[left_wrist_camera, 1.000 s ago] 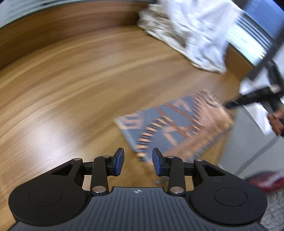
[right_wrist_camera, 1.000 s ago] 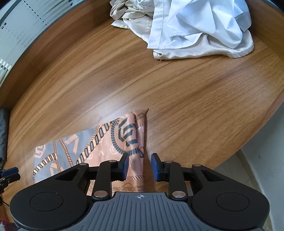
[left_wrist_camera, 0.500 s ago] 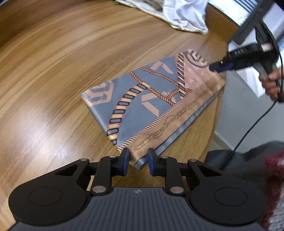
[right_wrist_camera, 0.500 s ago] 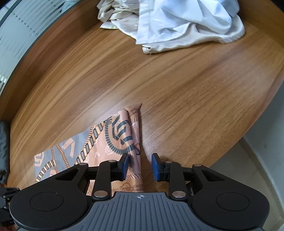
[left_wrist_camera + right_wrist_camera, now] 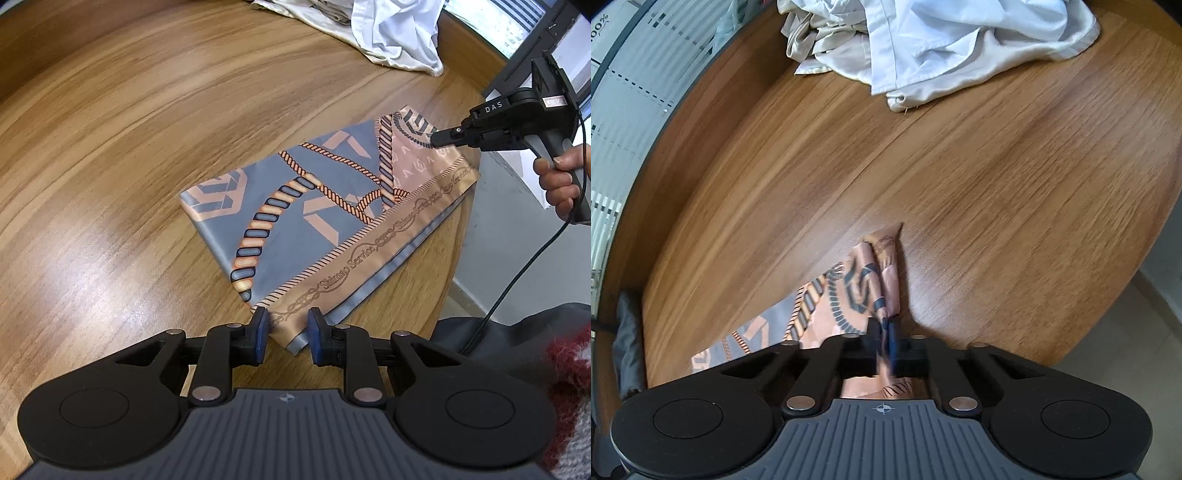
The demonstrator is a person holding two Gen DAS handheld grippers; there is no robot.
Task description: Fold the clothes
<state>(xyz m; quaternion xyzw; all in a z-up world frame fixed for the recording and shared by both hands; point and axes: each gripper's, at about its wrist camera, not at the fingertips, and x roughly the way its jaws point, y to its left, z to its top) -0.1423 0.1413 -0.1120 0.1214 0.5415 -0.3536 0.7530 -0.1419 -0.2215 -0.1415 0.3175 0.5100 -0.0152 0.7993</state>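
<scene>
Right, my right tool is clenched on the far corner of the scarf, fabric pinched between its pads and bunching up just ahead of them. My left tool straddles the near corner with a gap on both sides, pads not pressing yet, so nothing gripped there.

The scarf lies folded to a long rectangle at the near edge of the surface, one long side right along the rim.

To do this well, I'd say: close the left on all layers at the corner, not just the top one. Then lift both corners level and together, keep light tension, carry the fold across so edges line up. Silky cloth, likely to slip or skew.

The left view shows the whole scarf flat, the person's hand and the right tool from outside. The right view shows the pinch close up and more of the white clothes pile, well apart from the scarf.
</scene>
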